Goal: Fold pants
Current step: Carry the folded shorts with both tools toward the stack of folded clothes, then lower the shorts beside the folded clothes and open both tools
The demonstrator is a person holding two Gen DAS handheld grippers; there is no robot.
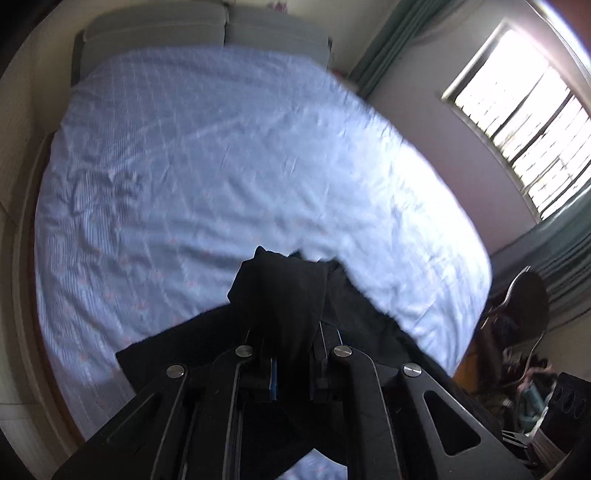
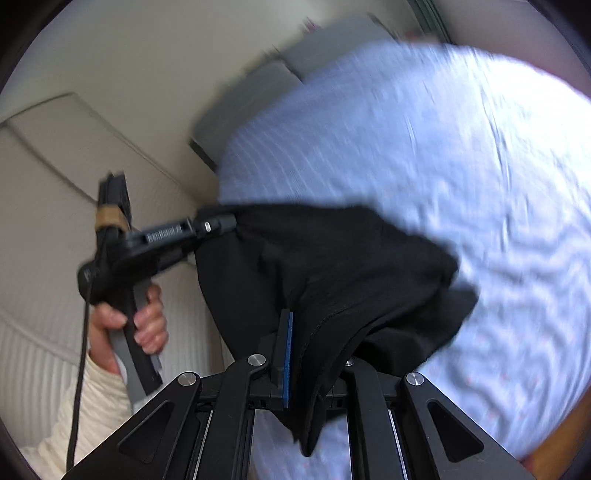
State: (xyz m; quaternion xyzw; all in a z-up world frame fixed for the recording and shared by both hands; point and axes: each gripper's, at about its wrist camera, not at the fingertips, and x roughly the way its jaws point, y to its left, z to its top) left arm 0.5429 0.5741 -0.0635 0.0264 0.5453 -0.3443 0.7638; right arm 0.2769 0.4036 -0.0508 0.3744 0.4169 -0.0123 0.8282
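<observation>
Item 1: black pants [image 2: 332,266]. We find them lifted off the bed [image 1: 207,177], bunched and hanging between the two tools, with a loose fold trailing onto the sheet at the near edge. In the right wrist view the cloth spans from the left tool down to the right tool, sagging in the middle.

Item 2: left tool [image 1: 291,354]. We see dark fabric drawn in between its fingers, which stand close together and pinch the cloth; a blue pad shows on the inner face of one finger. In the right wrist view the same tool [image 2: 221,225] appears from the side, its tip buried in the upper corner of the pants, gripped by a hand [image 2: 129,321] in a cream sleeve.

Item 3: right tool [image 2: 314,354]. We note a blue-padded finger [image 2: 286,354] to the left of the cloth and a hemmed edge of the pants passing between the fingers; the tool is clamped on that fabric.

Item 4: bed, covered in a pale blue sheet, wrinkled, with grey pillows [image 1: 207,29] at the far end.

Item 5: window [image 1: 524,122], bright, flanked by green curtains [image 1: 391,40], on the right in the left wrist view
</observation>
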